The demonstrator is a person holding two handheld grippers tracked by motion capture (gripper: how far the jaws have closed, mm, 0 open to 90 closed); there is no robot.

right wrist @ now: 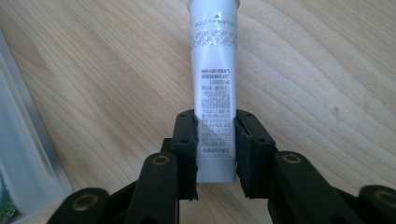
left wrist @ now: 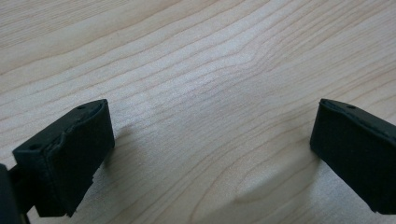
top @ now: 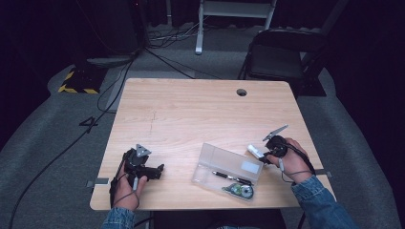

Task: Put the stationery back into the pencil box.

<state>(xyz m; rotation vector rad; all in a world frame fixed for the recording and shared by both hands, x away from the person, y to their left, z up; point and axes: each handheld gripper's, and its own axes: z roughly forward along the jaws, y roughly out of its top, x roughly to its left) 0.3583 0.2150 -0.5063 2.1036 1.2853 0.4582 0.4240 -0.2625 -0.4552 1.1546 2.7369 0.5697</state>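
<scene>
tube (right wrist: 214, 88) pinched in my right tool (right wrist: 215, 140), at three o'clock of the case (top: 228, 167) for packing; left tool (left wrist: 210, 154) gapes wide, idle.

Left gripper (top: 160, 168) rests with jaws wide apart; right gripper (right wrist: 215, 154) is clamped.

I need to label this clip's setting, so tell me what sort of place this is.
Probably a recording studio or lab: a light wooden table stands on grey carpet amid black curtains, loose black cables trail over the floor, and a black folding chair waits behind.
</scene>
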